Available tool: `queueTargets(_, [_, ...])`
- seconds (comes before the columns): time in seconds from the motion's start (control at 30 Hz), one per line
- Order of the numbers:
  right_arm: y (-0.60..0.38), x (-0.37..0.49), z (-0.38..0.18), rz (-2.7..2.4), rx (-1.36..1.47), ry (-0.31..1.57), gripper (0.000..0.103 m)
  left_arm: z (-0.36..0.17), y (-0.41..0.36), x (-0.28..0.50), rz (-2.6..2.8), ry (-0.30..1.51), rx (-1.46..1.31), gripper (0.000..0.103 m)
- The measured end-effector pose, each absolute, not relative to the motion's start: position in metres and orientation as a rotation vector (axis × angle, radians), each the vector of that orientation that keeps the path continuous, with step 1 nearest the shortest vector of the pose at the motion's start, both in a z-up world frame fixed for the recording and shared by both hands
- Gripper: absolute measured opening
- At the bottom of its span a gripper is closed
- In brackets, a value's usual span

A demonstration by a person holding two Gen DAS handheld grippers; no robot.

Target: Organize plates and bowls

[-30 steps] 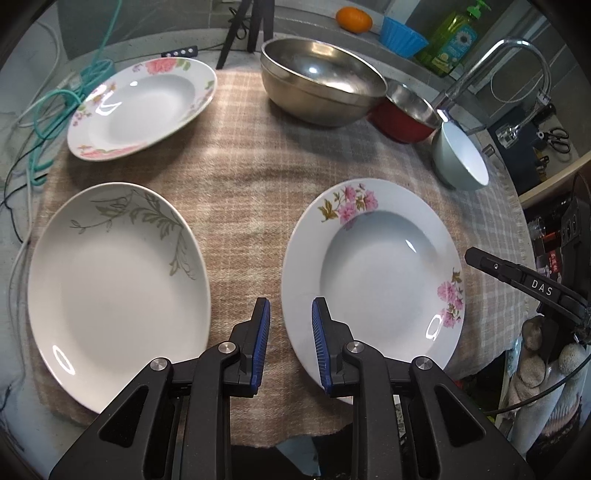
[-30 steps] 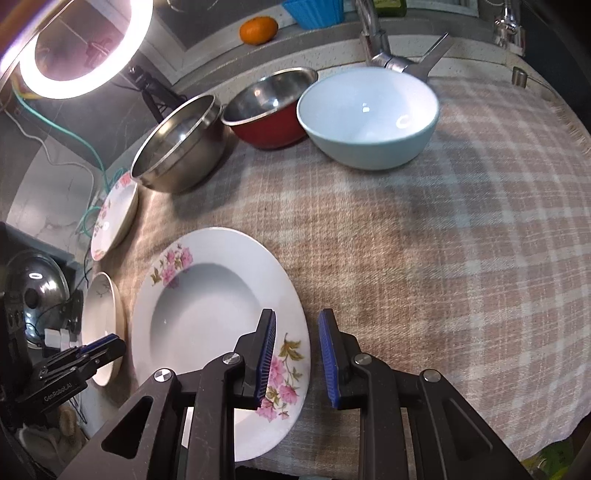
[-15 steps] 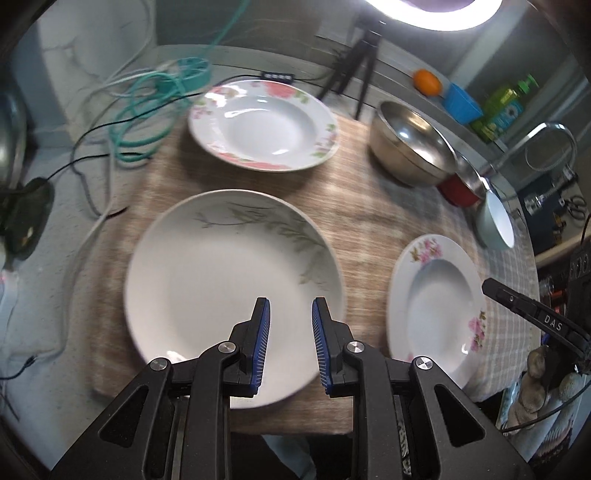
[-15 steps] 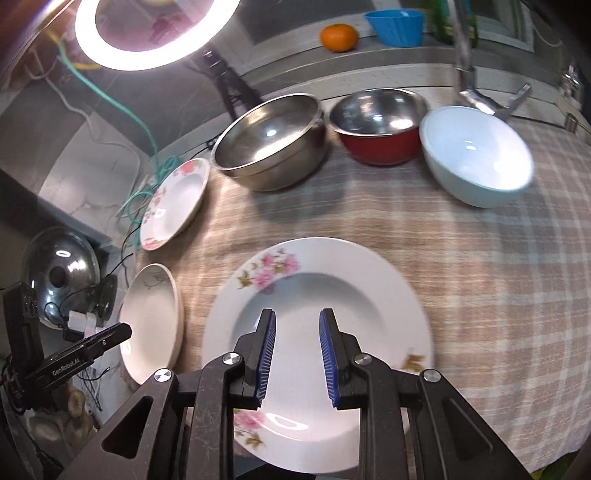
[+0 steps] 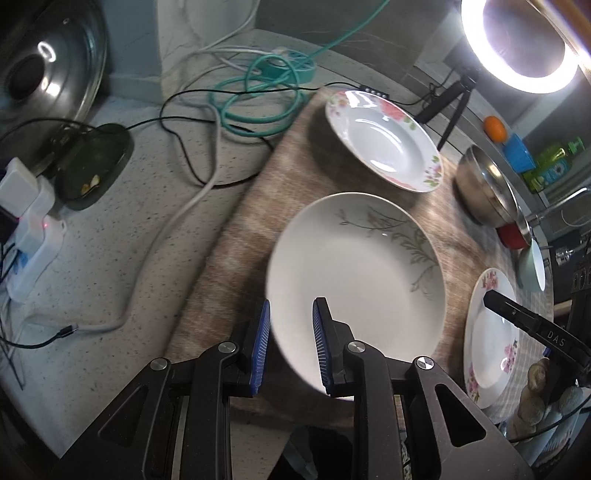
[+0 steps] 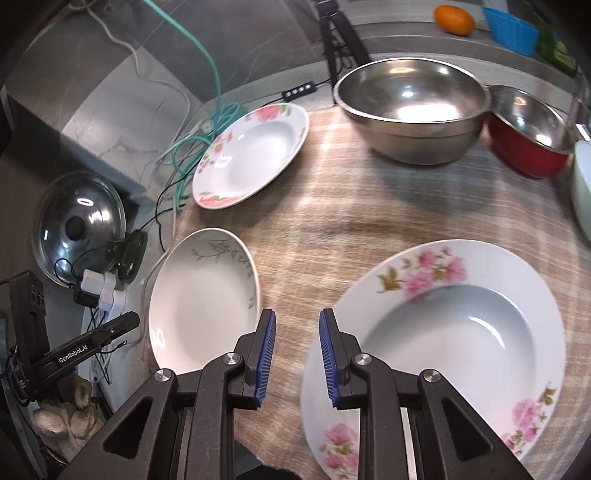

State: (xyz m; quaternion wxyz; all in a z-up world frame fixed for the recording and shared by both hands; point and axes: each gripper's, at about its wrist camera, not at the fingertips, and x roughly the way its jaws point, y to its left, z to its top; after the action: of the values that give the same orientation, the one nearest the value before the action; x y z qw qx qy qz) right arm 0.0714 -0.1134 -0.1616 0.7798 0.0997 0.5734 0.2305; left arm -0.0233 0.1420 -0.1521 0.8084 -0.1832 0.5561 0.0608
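Observation:
Three plates lie on a checked cloth (image 6: 332, 221). A white plate with grey leaves (image 5: 354, 280) (image 6: 203, 299) lies just ahead of my left gripper (image 5: 290, 345), which is open and empty over its near left rim. A pink-flowered plate (image 6: 450, 343) (image 5: 491, 332) lies to the right of my right gripper (image 6: 297, 354), which is open and empty above the cloth between the two plates. A rose-rimmed plate (image 5: 384, 140) (image 6: 251, 155) lies at the back. A large steel bowl (image 6: 413, 107), a red bowl (image 6: 528, 129) and a pale blue bowl (image 6: 583, 184) stand behind.
Teal and white cables (image 5: 258, 92), a charger block (image 5: 26, 206) and a pot lid (image 5: 44, 59) lie on the counter to the left of the cloth. A ring light (image 5: 517, 40) on a tripod, an orange (image 6: 453, 19) and a blue cup (image 6: 509, 29) stand at the back.
Both grippers have swung left. The leaf plate has come in front of my left gripper, and the pink-flowered plate has slid to the right of my right gripper. Both stayed open.

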Motion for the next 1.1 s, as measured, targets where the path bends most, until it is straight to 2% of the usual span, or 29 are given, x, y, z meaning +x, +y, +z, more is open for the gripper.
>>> queueTargets(0.9, [-0.055, 0.090, -0.203, 0.521, 0.164, 1.340, 0.022, -0.188, 0.153, -0.009, 0.084, 1.248, -0.436, 0.022])
queueTargets(0.93, [-0.054, 0.090, -0.203, 0.525, 0.162, 1.343, 0.022, -0.188, 0.153, -0.008, 0.082, 1.248, -0.434, 0.021])
queueTargets(1.0, [-0.051, 0.090, -0.204, 0.535, 0.161, 1.347, 0.021, -0.188, 0.153, -0.008, 0.079, 1.247, -0.430, 0.013])
queueTargets(1.1, [-0.047, 0.090, -0.204, 0.542, 0.155, 1.351, 0.015, -0.188, 0.152, -0.007, 0.075, 1.245, -0.427, 0.012])
